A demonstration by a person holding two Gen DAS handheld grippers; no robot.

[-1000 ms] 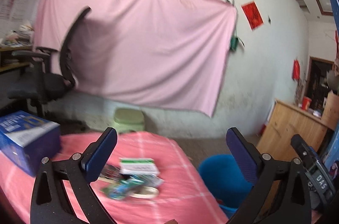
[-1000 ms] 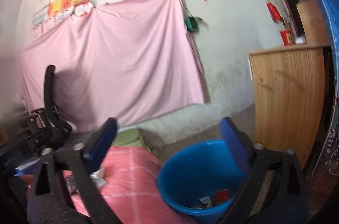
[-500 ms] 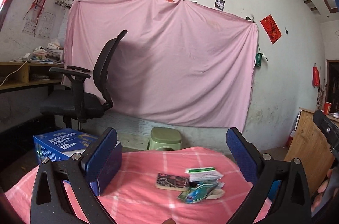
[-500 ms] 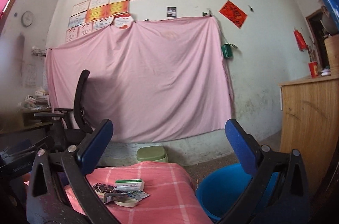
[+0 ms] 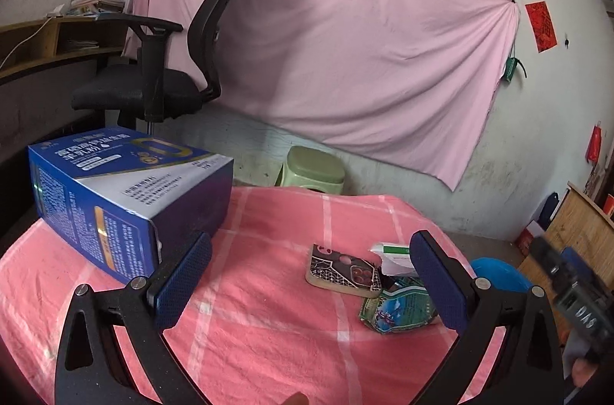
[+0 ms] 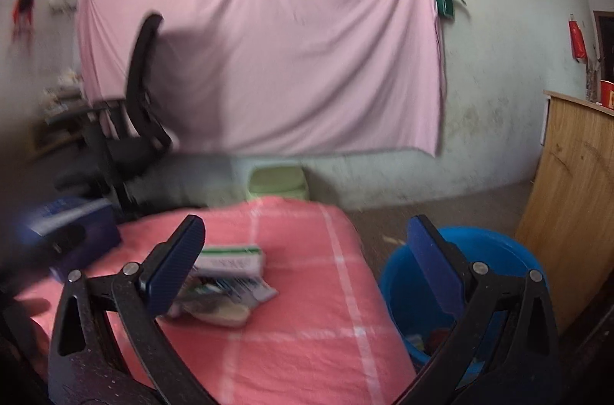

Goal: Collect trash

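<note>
On the pink checked table cloth [image 5: 268,328] lies a small pile of trash: a patterned phone case [image 5: 343,270], a white-and-green carton [image 5: 393,253] and a crumpled green wrapper [image 5: 399,307]. My left gripper [image 5: 312,280] hovers open just in front of the pile, nothing between its fingers. In the right wrist view the same pile [image 6: 226,278] lies by the left finger of my open, empty right gripper [image 6: 307,267]. A blue bucket [image 6: 495,251] stands on the floor at the table's right, with scraps inside.
A large blue box [image 5: 122,190] lies on the table's left side. Behind the table stand a green stool [image 5: 312,169] and a black office chair [image 5: 169,60]. A wooden cabinet [image 6: 571,198] is beyond the bucket. The other gripper's body [image 5: 575,297] shows at the right edge.
Both cameras have tipped down and closer to the table. The pile now sits nearer in the left view; the bucket and table fill more of the right view. Both grippers stayed open.
</note>
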